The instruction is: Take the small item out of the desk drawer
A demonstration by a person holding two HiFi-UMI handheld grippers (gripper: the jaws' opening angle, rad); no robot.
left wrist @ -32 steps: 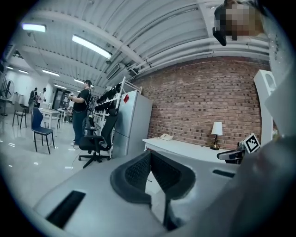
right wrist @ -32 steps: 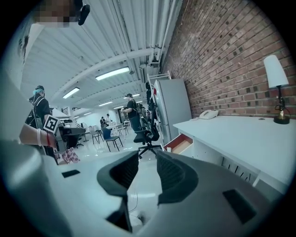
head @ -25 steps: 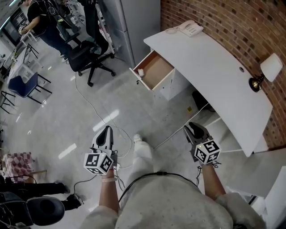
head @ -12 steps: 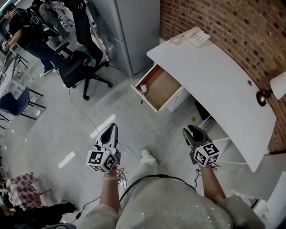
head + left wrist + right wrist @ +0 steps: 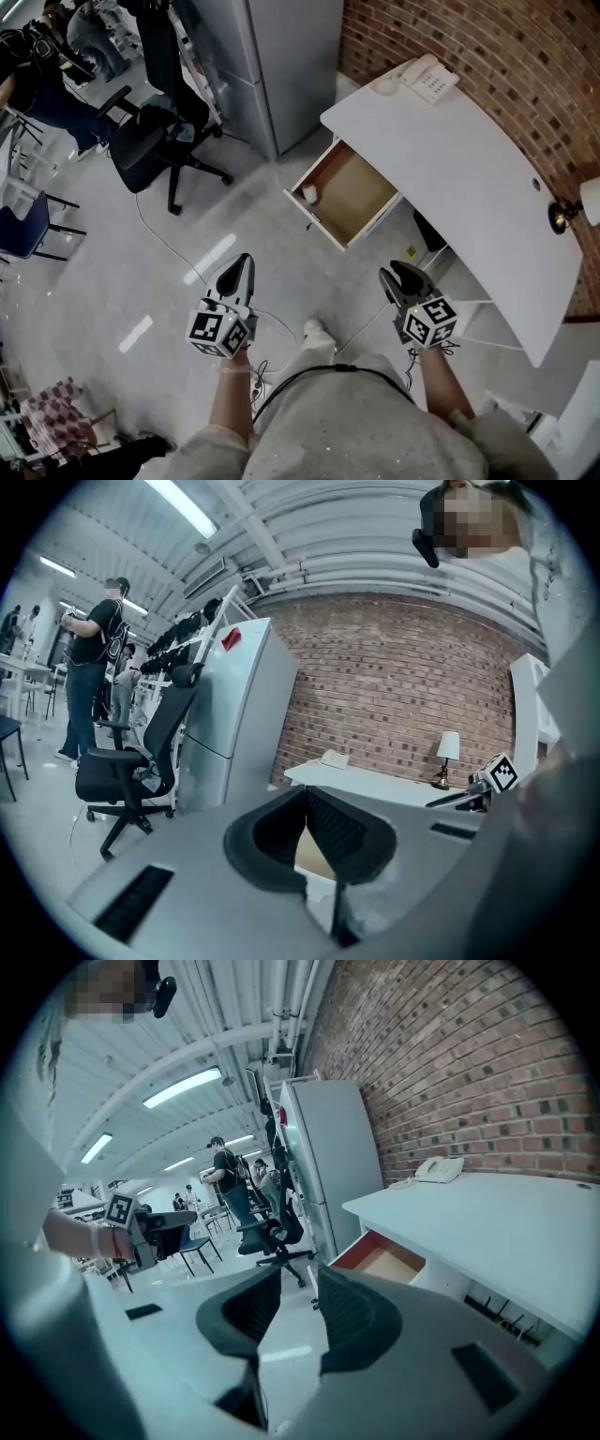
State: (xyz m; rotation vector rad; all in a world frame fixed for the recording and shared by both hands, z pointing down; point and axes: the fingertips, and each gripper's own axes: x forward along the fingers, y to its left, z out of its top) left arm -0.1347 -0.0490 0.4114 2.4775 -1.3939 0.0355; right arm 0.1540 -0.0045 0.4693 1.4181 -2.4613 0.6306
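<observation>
The desk drawer (image 5: 349, 192) stands pulled out from the white desk (image 5: 469, 159), its wooden inside showing. A small white item (image 5: 309, 194) lies in the drawer's near left corner. Both grippers hang over the floor, well short of the drawer. My left gripper (image 5: 242, 264) points at it from the lower left, and its jaws (image 5: 305, 794) meet at the tips with nothing between them. My right gripper (image 5: 396, 275) is below the drawer, and its jaws (image 5: 300, 1274) stand apart and empty. The right gripper view shows the open drawer (image 5: 384, 1258) ahead to the right.
A white telephone (image 5: 427, 80) lies at the desk's far end and a lamp (image 5: 562, 214) by the brick wall. A grey cabinet (image 5: 272, 56) stands left of the desk. A black office chair (image 5: 155, 150) and a floor cable (image 5: 178, 248) are to the left. People stand far left.
The whole view has come closer to the desk, so the drawer sits lower and further right in the head view. Both grippers keep the same stance and jaw gap.
</observation>
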